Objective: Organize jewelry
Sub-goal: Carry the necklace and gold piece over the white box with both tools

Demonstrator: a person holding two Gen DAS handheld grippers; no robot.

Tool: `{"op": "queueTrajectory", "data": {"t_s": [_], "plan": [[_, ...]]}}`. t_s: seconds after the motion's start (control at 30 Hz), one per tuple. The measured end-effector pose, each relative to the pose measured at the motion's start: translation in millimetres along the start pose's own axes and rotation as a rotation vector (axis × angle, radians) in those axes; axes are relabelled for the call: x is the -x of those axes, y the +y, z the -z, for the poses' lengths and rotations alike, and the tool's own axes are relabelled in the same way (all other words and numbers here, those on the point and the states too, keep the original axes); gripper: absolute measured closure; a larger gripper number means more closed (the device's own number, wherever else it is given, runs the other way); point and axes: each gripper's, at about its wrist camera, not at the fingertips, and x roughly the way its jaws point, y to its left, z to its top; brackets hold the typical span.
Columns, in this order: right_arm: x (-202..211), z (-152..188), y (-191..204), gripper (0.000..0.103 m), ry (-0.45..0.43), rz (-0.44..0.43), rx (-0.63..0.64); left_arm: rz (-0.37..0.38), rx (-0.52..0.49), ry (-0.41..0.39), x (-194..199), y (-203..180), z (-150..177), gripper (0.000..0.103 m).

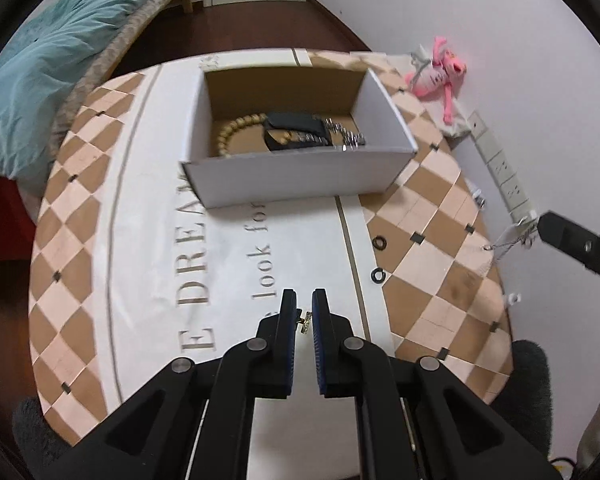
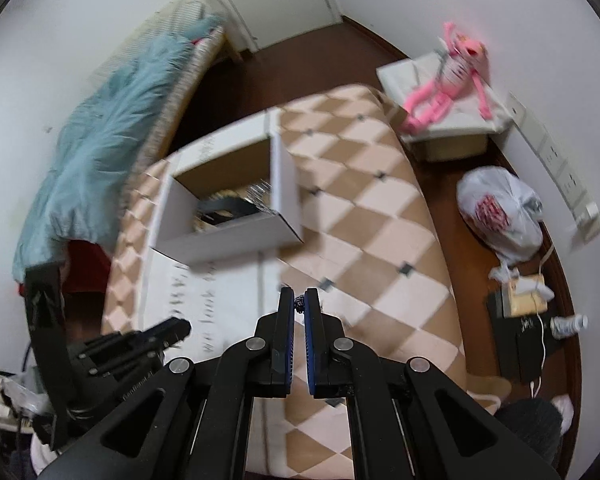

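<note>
Mid-transfer, by the look of it: both grippers loaded and lifted above the worktop (image 1: pixel 100 216), with the white cardboard box (image 1: pixel 300 184) ahead as the likely drop point.

Left gripper (image 1: pixel 303 312): jaws drawn close together, pinching a small gold-and-crystal piece (image 1: pixel 305 322), probably an earring, between the blue pads. Right gripper (image 2: pixel 299 305): jaws pressed almost shut on a tiny dark item (image 2: pixel 299 304), too blurred to name; in the left wrist view a thin silver chain (image 1: pixel 508 242) seems to dangle from that same gripper's tip, though hard to be sure.

Already in the box: a wooden bead bracelet (image 1: pixel 230 132), a dark strap (image 1: pixel 296 124) and a metal-link band (image 1: pixel 348 140). Still out on the worktop: two small dark rings (image 1: pixel 379 258), just beside the grey stripe of the cloth.

Next move, as a judgement: carry each piece forward over the box rim, lower inside, then spread the jaws; little room for error given how small the pinched pieces are, and a chain could snag on the cardboard edge.

Readable writing on the cloth, partly covered by the box: "E DREA…" in capitals and "look for" in smaller letters. On the left gripper's body in the right wrist view, faint lettering, not legible.
</note>
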Motion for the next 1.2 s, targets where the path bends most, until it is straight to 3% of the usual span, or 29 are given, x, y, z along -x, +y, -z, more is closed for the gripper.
{"op": "queueTrajectory", "data": {"t_s": [0.17,0.43,0.77,0.97,1.2], "plan": [[23.2,-25.3,28.5,0.098,-0.015,-0.058,0.052,0.034,0.023,-0.041,36.6,11.8,-13.5,0.098],[20.2,-83.8,81.8,0.098,-0.045,-0.072,0.16,0.046,0.039,-0.106,60.7,32.4,-75.1,0.098],[-76.2,-142.1,94.1,0.098,0.094,0.051,0.188,0.03,0.069,-0.052,15.6,58.8,-142.3,0.098],[-125.2,-157.2,77.6,0.098,0.153,0.15,0.184,0.038,0.064,0.034,-22.0,59.6,-160.3,0.098],[-156.5,-165.9,59.2,0.098,0.21,0.17,0.161,0.031,0.068,0.115,-50.9,57.4,-172.5,0.096]]}}
